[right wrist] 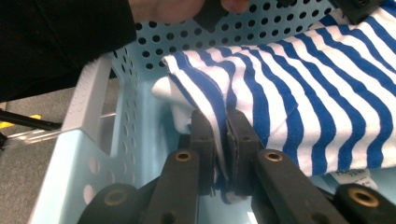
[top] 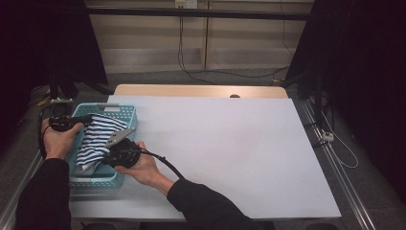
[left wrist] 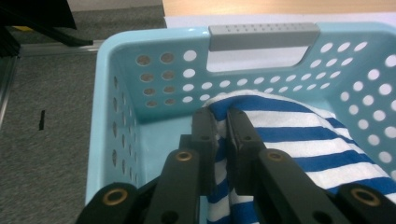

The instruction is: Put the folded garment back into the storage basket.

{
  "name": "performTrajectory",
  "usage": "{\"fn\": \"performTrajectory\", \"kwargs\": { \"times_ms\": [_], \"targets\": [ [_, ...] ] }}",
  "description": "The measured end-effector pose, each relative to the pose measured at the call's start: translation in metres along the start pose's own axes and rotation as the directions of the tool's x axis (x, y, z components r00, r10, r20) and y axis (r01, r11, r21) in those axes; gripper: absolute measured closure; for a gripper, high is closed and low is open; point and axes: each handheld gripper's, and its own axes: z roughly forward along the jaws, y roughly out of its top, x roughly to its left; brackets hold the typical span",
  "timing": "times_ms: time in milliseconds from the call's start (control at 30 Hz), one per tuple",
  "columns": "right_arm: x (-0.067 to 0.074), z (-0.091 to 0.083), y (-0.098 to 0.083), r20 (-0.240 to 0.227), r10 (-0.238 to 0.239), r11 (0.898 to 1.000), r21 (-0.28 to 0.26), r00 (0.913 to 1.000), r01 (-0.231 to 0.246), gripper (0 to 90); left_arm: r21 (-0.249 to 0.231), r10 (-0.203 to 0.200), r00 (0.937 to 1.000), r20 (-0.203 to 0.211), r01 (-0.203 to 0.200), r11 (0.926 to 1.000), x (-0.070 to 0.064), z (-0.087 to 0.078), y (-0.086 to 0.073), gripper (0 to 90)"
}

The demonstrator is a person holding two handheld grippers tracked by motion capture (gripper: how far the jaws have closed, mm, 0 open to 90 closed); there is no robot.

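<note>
Striped cloth (top: 95, 136), white with blue bands, is lying crumpled inside the light blue perforated basket (top: 125, 113) at the left edge of the table (top: 230, 143). A fold at its far end is pinched between the nearly closed jaws of the left gripper (left wrist: 223, 122), close to the basket's grey handle (left wrist: 264, 35). Another fold at the near end is clamped in the same narrow way by the right gripper (right wrist: 220, 122), beside the basket's other grey handle (right wrist: 86, 95).

The step in hand is judged to be lifting the cloth out of the basket. It is best done by raising both grips together and level, so that the fabric is kept lightly stretched and is not dragged against the perforated walls. Both pinches should be kept firm, since only thin folds are held. The cloth should be carried clear of the rim before it is moved over the white table surface.

A small white tag (right wrist: 352, 176) is seen on the cloth in the right gripper view; its print cannot be read.
</note>
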Motion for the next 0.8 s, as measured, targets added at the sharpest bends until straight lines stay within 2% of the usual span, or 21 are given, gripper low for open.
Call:
{"fn": "performTrajectory", "kwargs": {
  "times_ms": [67,167,200,300,433,500,633,667,700,767,800],
  "targets": [
    [0.001,0.0,0.0,-0.002,-0.006,1.0,0.015,1.0,0.006,82.0,0.009,0.002,0.9999,0.013,-0.002,1.0,0.0,0.0,0.001,78.4],
    [-0.001,0.0,0.0,-0.007,-0.018,1.0,0.017,0.9998,0.018,71.0,-0.001,-0.01,0.9999,-0.003,0.01,1.0,0.0,0.0,0.003,57.3],
    [-0.001,-0.002,0.001,-0.001,-0.01,1.0,0.022,1.0,0.01,66.0,-0.024,-0.022,0.9997,0.011,0.023,0.9995,0.0,-0.002,0.004,52.9],
    [-0.002,-0.004,0.003,-0.001,-0.002,1.0,0.019,1.0,0.002,58.5,-0.033,-0.023,0.9997,0.008,0.023,0.9992,-0.001,-0.004,0.005,42.5],
    [-0.003,-0.007,0.003,-0.007,0.01,1.0,0.016,0.9999,-0.01,48.9,-0.051,0.001,0.9999,-0.016,-0.002,0.9987,-0.003,-0.006,0.006,30.9],
    [-0.004,-0.009,0.003,-0.007,0.012,1.0,-0.004,0.9999,-0.012,44.2,-0.062,0.008,0.9997,-0.023,-0.009,0.9981,-0.003,-0.007,0.005,26.1],
    [-0.005,-0.015,0.004,-0.005,0.019,0.999,-0.035,0.9998,-0.019,38.3,-0.08,0.007,0.9997,-0.022,-0.008,0.9967,-0.002,-0.012,0.005,16.2],
    [-0.006,-0.019,0.005,-0.001,0.023,0.998,-0.054,0.9997,-0.023,34.4,-0.098,-0.008,0.9995,-0.03,0.005,0.9951,-0.002,-0.015,0.004,11.5],
    [-0.006,-0.02,0.006,0.002,0.021,0.998,-0.062,0.9998,-0.021,33.2,-0.098,-0.008,0.9995,-0.03,0.005,0.9951,-0.002,-0.015,0.004,10.6],
    [-0.006,-0.024,0.007,0.008,0.023,0.997,-0.075,0.9997,-0.023,30.3,-0.122,0.005,0.9995,-0.031,-0.009,0.9924,-0.002,-0.023,0.002,10.2],
    [-0.006,-0.026,0.007,0.013,0.02,0.997,-0.081,0.9997,-0.019,28.7,-0.139,-0.001,0.9997,-0.026,-0.003,0.9903,-0.002,-0.025,0.002,7.7]
  ]
}}
